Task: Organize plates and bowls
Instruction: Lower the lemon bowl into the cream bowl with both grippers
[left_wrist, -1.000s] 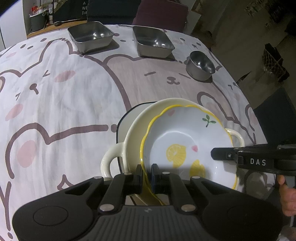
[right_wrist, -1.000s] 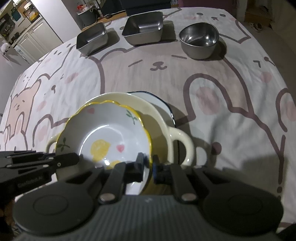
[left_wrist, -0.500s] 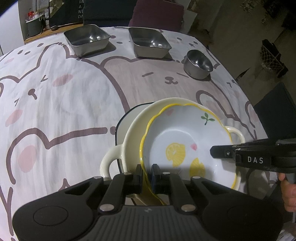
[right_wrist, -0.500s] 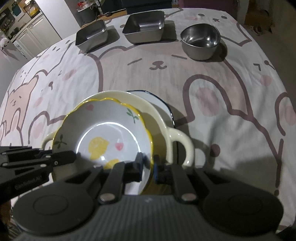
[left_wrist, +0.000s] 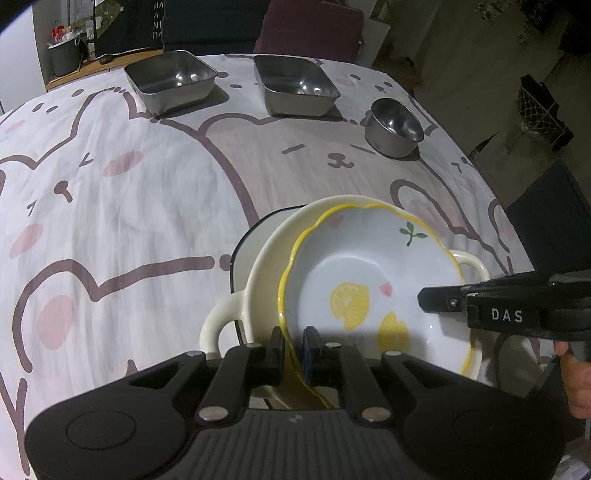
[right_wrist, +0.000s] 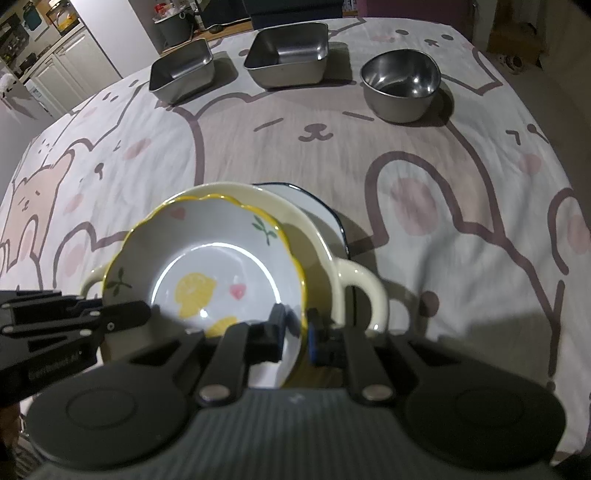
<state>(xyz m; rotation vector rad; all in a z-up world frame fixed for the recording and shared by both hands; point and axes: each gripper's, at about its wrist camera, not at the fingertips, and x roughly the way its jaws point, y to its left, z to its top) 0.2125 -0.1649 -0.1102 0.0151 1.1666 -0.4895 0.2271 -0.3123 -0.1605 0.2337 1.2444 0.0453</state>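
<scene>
A white lemon-print bowl (left_wrist: 369, 269) (right_wrist: 221, 251) with a wavy yellow rim rests tilted inside a cream two-handled dish (left_wrist: 266, 266) (right_wrist: 365, 291). Under the dish lies a white plate with a dark rim (left_wrist: 255, 236) (right_wrist: 317, 206). My left gripper (left_wrist: 293, 332) is shut on the bowl's near rim, and in the right wrist view it (right_wrist: 144, 312) reaches in from the left. My right gripper (right_wrist: 295, 317) pinches the opposite rim, one finger inside the bowl and one outside. In the left wrist view it (left_wrist: 428, 301) comes in from the right.
Two square steel trays (left_wrist: 170, 79) (left_wrist: 295, 86) and a round steel bowl (left_wrist: 393, 127) stand in a row at the far side of the bear-print tablecloth (left_wrist: 129, 221). A dark chair (left_wrist: 546, 214) stands off the table's right edge. A person's hand (left_wrist: 576, 380) holds the right gripper.
The right gripper's fingers stand slightly wider around the rim than before. The bowl, the dish and both grippers have otherwise kept their places.
</scene>
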